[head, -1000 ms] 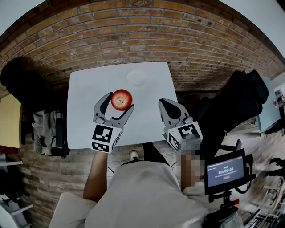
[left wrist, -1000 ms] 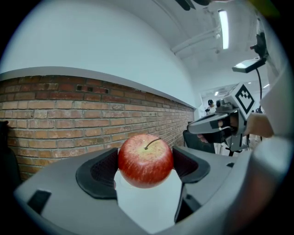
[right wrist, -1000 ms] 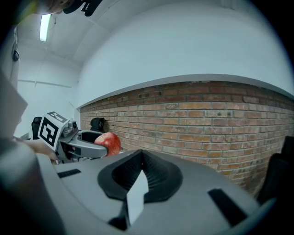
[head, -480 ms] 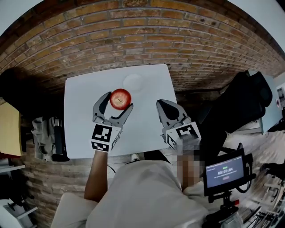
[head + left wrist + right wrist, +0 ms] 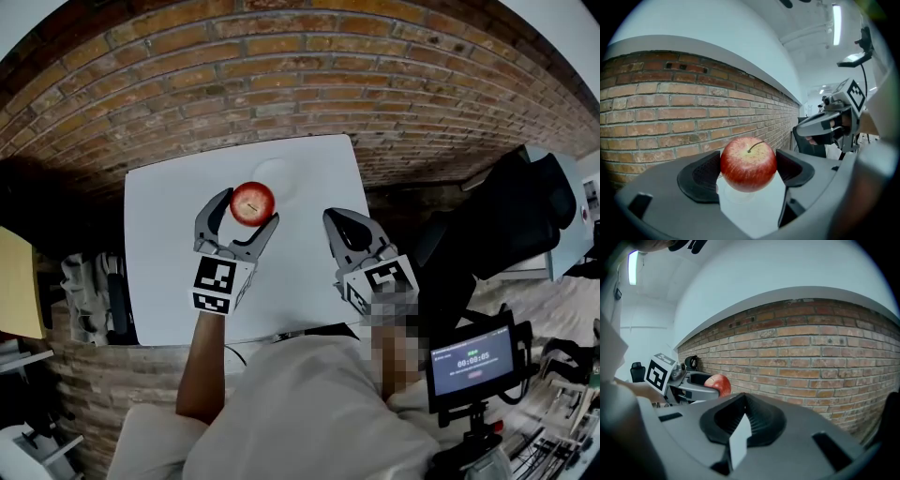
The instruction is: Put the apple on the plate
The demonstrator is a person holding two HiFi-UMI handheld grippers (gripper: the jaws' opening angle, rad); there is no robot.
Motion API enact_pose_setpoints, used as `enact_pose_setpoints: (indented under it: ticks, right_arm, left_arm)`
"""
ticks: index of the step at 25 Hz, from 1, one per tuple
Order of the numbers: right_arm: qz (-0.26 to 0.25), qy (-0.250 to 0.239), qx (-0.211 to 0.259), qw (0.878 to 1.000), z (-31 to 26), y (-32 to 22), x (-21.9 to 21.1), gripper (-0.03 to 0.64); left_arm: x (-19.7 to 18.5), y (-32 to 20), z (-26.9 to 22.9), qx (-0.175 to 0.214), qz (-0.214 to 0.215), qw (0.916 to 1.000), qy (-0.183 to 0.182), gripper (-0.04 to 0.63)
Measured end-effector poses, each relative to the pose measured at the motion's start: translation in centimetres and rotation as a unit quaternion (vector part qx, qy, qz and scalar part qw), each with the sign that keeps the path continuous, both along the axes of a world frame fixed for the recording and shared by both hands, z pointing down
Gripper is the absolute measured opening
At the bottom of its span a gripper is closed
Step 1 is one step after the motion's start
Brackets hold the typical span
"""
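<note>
Left gripper: my fingers are part-open and clamp the apple from both sides, pads pressed on its flanks. Apple red with yellow flecks, stem up, leaning slightly right. It is carried in the air over the white worktop, clear of the surface. Plate: white, faint against the worktop, towards the far edge. In the head view the apple overlaps the plate's near-left rim; in the left gripper view a pale round shape shows just below the fruit. Cannot tell how high the apple sits above it. Right gripper: fingers drawn together, only a thin sliver of white worktop showing between the pads, nothing held. It hovers over the worktop's near-right part, beside the left gripper but well apart from apple and plate. Brick wall runs behind the worktop in both gripper views.
</note>
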State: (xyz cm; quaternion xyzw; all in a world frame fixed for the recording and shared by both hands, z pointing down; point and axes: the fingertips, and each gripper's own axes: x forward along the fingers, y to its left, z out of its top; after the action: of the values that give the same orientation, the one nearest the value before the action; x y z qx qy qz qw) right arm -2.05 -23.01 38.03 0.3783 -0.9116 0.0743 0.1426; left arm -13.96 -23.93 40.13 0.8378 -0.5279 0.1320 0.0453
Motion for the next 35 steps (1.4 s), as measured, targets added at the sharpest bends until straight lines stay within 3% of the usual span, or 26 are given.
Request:
enact_pose_setpoints:
  ticks: [19, 28, 35]
  right_arm:
    - [0.017, 0.013, -0.038, 0.999, 4.0, -4.9, 0.9, 0.003]
    - [0.031, 0.015, -0.072, 0.997, 6.6, -6.7, 1.7, 0.003]
    - [0.031, 0.017, -0.1, 0.994, 9.2, -8.4, 1.7, 0.003]
  left_arm:
    - [1.3, -7.7, 5.9, -0.041, 0.029, 0.9987, -0.004, 0.368]
    - [1.7, -11.1, 10.2, -0.073, 0.034, 0.9964, -0.024, 0.368]
    - [2.0, -13.4, 13.3, -0.092, 0.037, 0.9948, -0.019, 0.368]
